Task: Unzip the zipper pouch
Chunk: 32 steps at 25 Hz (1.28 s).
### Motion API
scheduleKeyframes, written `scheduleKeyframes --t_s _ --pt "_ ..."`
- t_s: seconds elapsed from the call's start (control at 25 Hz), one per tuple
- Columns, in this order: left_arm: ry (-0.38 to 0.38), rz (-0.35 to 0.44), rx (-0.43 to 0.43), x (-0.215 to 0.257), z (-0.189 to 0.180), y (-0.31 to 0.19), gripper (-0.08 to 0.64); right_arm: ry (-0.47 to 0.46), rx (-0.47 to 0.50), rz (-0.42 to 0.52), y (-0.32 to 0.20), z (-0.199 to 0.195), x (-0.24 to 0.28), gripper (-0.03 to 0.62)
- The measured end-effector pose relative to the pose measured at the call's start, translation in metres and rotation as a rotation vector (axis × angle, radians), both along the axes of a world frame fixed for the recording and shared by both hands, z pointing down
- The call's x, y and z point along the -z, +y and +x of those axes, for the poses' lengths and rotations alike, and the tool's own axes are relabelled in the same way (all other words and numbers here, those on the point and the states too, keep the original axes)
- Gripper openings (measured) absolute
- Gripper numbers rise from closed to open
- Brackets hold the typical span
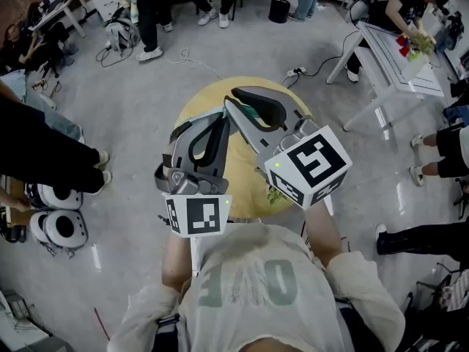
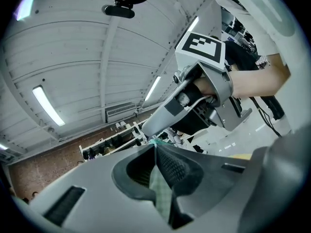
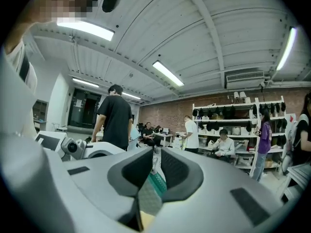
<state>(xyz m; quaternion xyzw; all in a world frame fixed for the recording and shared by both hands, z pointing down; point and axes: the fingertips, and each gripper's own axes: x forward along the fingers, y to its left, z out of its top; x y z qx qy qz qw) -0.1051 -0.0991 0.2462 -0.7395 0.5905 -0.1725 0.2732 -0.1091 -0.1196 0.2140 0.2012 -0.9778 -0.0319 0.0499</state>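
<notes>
In the head view both grippers are held over a round yellow table (image 1: 195, 107), tips close together. A strip of the green zipper pouch (image 1: 251, 113) shows between them. My left gripper (image 1: 222, 120) is shut on the pouch's green checked cloth (image 2: 163, 198), which runs down between its dark pads (image 2: 175, 166). In the left gripper view the right gripper (image 2: 154, 123) sits just beyond the left one's tips. My right gripper (image 3: 156, 155) has its pads closed around a green cloth edge with a teal zipper band (image 3: 154, 184). Most of the pouch is hidden by the grippers.
Several people stand or sit around the room. A white table (image 1: 399, 61) stands at the back right, with a cable and power strip (image 1: 297, 72) on the floor near it. Two white round devices (image 1: 57, 226) lie at the left. Shelves (image 3: 233, 115) line the brick wall.
</notes>
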Motion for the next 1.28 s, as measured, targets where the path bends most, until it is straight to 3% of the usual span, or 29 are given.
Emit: scheduleKeyframes --t_s 0.28,0.64,0.88,1.08,1.28 --pt "-0.006 0.013 0.014 0.002 -0.006 0.002 0.037 -0.081 0.02 -0.082 0.0 -0.001 -0.001 0.046" --pt "0.021 0.039 0.042 -0.002 -0.005 0.0 0.035 -0.285 -0.012 -0.254 -0.008 0.006 -0.003 0.031" --pt "0.093 0.084 0.043 0.004 -0.007 0.004 0.03 -0.365 -0.023 -0.319 -0.01 0.009 -0.004 0.031" --pt "0.244 0.103 0.046 0.013 -0.024 0.009 0.028 -0.397 -0.111 -0.383 -0.031 0.029 -0.02 0.029" --pt "0.364 0.109 0.091 0.016 -0.048 0.013 0.029 -0.303 -0.247 -0.342 -0.048 0.054 -0.049 0.029"
